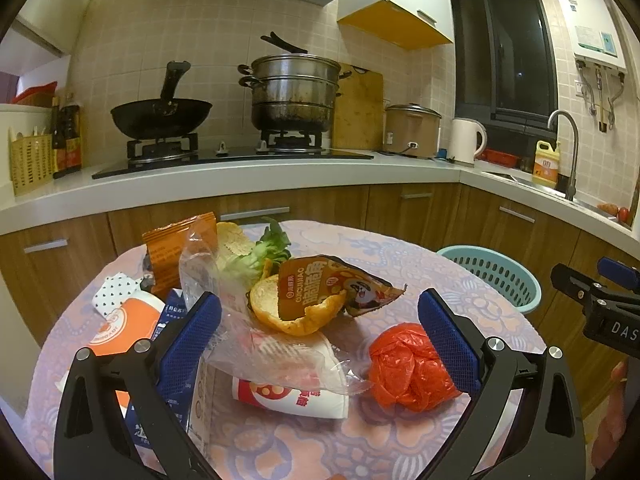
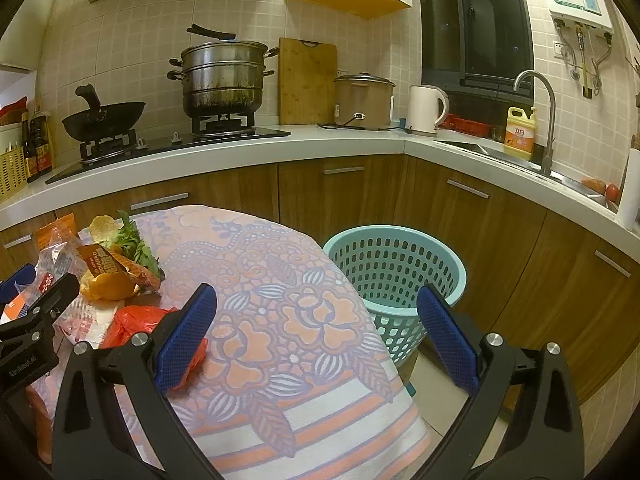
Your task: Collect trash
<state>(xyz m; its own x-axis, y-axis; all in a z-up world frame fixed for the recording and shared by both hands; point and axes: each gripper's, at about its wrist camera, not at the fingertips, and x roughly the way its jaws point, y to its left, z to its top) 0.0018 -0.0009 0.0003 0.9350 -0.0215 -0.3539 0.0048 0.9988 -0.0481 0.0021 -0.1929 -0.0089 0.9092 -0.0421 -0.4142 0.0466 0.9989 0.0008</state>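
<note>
The left gripper (image 1: 320,332) hangs low over a round tabletop (image 1: 400,256) covered in a pink-and-lilac floral cloth, its blue-padded fingers (image 1: 192,336) spread wide and holding nothing. Between them lies the heap of trash: a crumpled clear plastic bag (image 1: 256,344) draped over a white paper cup with red print (image 1: 296,400) lying on its side, a curled piece of orange peel (image 1: 296,316), and an orange-brown torn snack wrapper (image 1: 336,284). A crumpled red plastic bag (image 1: 408,368) sits touching the inner face of the right-hand finger. Further back are an orange foil packet (image 1: 176,248) and some green leafy scraps (image 1: 272,248) (the leaves lie just beside a pale bun-like piece).

The right gripper (image 2: 316,332) is also fully spread and empty, hovering over the bare near edge of the cloth, with the red bag just beside its left finger. A pale turquoise perforated plastic basket (image 2: 396,264) stands on the floor close to the tabletop, in front of the brown kitchen cabinets (image 2: 500,232).
</note>
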